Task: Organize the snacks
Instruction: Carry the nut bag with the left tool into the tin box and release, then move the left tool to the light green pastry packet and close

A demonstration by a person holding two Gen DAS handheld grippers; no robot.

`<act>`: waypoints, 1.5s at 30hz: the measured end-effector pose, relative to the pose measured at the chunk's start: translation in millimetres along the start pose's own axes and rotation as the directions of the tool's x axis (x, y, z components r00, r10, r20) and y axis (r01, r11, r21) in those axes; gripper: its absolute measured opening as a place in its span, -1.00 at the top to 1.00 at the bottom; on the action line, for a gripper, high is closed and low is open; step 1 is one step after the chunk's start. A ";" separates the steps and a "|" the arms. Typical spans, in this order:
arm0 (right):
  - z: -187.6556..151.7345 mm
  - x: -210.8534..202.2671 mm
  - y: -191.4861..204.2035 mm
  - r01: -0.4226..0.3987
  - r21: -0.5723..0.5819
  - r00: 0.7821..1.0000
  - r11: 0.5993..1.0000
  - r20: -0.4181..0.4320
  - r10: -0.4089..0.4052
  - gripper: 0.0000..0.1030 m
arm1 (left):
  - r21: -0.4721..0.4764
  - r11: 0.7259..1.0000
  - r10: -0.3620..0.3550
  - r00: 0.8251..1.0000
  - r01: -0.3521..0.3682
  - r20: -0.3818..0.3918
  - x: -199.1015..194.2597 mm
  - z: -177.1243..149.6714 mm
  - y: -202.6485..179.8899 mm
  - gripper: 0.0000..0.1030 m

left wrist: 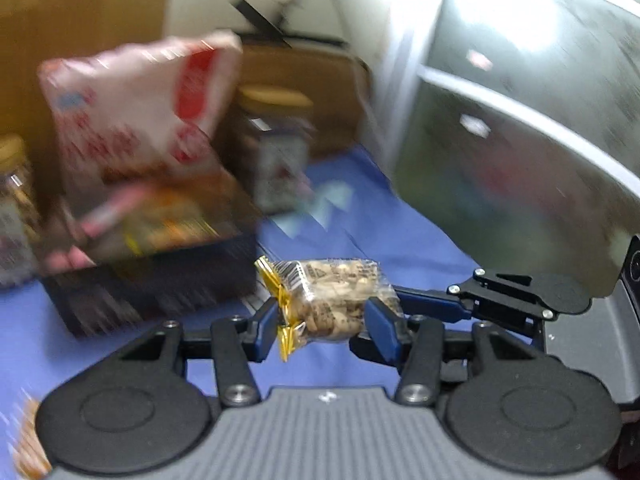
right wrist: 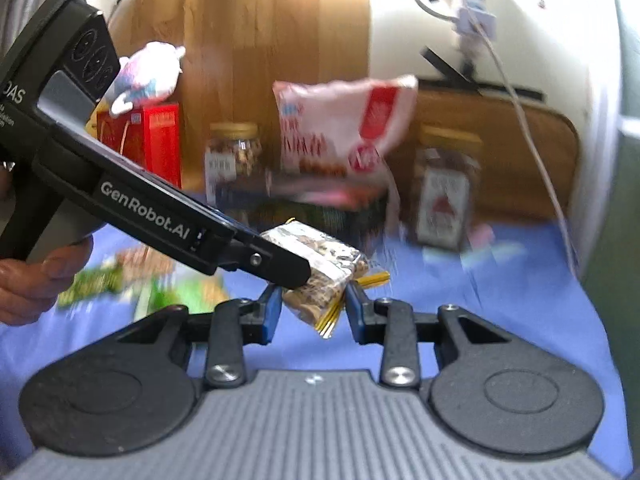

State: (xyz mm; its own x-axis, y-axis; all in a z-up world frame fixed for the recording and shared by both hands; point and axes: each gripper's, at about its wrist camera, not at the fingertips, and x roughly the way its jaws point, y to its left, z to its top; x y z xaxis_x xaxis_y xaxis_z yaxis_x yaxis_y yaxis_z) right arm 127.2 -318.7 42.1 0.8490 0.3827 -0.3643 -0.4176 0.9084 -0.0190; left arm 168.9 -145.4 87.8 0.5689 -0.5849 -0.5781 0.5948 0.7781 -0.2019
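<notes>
A small clear packet of nuts (left wrist: 340, 292) with gold crimped ends hangs above the blue tablecloth (left wrist: 380, 220). My left gripper (left wrist: 324, 316) is shut on its middle, blue pads pressed on both sides. From the right, a finger (left wrist: 432, 300) of the right gripper reaches the packet's end. In the right wrist view the same packet (right wrist: 320, 264) sits between the pads of my right gripper (right wrist: 314, 312), which touch it on both sides. The left gripper's finger (right wrist: 288, 270) crosses over the packet from the left. Both views are blurred by motion.
A black basket (left wrist: 160, 292) behind holds snack bags, with a tall pink-and-white bag (right wrist: 344, 128) standing in it. Glass jars (right wrist: 236, 156) (right wrist: 440, 188) flank it and a red box (right wrist: 160, 140) stands left. Green packets (right wrist: 100, 284) lie on the cloth. A hand (right wrist: 32, 280) grips the left tool.
</notes>
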 end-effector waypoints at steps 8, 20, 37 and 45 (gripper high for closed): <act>53.9 100.8 -13.6 -0.074 -0.015 0.997 0.997 -0.017 0.074 0.27 | -0.127 0.987 0.102 0.995 -0.099 0.018 33.5 52.3 86.5 0.08; 51.4 151.2 -7.7 -0.055 -0.045 0.998 0.997 -0.043 0.053 -0.10 | -0.182 0.963 0.200 0.980 -0.198 -0.010 62.8 51.7 122.5 -0.05; -43.8 2.3 44.7 -0.258 0.235 0.944 0.937 -0.144 0.296 -0.09 | -0.247 0.969 0.012 0.997 -0.031 -0.077 -41.0 -85.2 99.4 -0.17; -50.9 14.1 102.0 -0.252 0.109 0.938 0.962 -0.216 0.270 -0.24 | -0.307 0.951 -0.044 0.996 0.019 -0.073 -43.3 -120.5 90.4 -0.20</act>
State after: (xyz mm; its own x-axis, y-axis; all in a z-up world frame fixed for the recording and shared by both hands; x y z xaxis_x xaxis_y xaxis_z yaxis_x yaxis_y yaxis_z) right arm 80.1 -229.2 -12.3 0.6142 0.5681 -0.5477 -0.5799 0.7957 0.1750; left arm 129.6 -22.1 -0.6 0.4989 -0.6002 -0.6252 0.4023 0.7993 -0.4464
